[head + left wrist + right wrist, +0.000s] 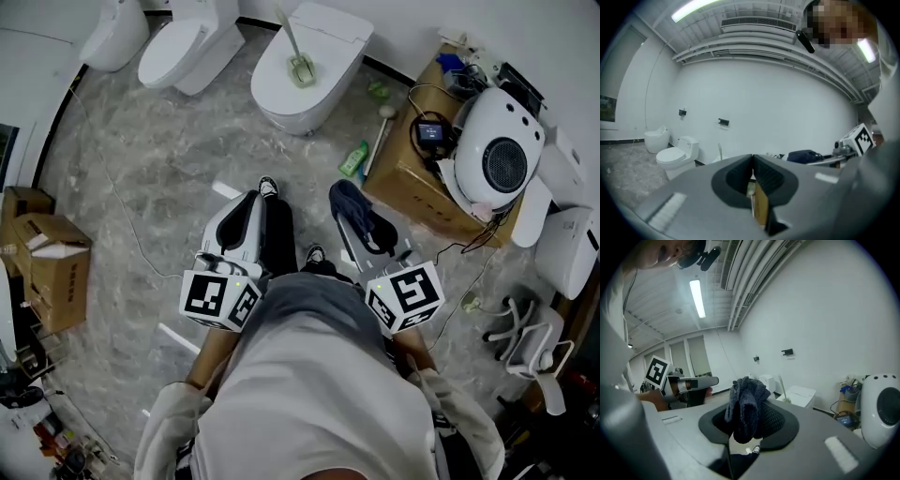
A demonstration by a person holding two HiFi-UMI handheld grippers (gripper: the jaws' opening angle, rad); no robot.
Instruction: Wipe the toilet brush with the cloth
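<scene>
Holding both tools low in front of you, you've got the left gripper [753, 164] with its jaws pressed together on nothing. The two dark pads meet in one tight seam, and only a sliver of brown cardboard shows through the gap below them.

Over on the right gripper [749, 420] the jaws are pinching the cloth [745, 399]. It's dark blue and knitted, bunched up above the pads, with a fold drooping down in front of them. From the head view the same cloth drapes over that gripper's tips, just beside your shoe [315, 254].

Now the toilet brush [296, 52]: it's well ahead of both sets of jaws and touching neither. Its head rests on the closed lid of the white toilet [330, 37], and its pale handle slants up and away. In the right gripper view that handle pokes up just past the cloth, to the right of the jaws. In the left gripper view it stands beyond the jaws, slightly to their left.

A green bottle [353, 159] lies on the marbled floor [159, 159] ahead of the right jaws, between them and the toilet. To the right of those jaws a cardboard box [408, 183] carries a rounded white appliance [502, 150]. Off to the left, ahead of the left jaws, another toilet [183, 47] stands against the wall.
</scene>
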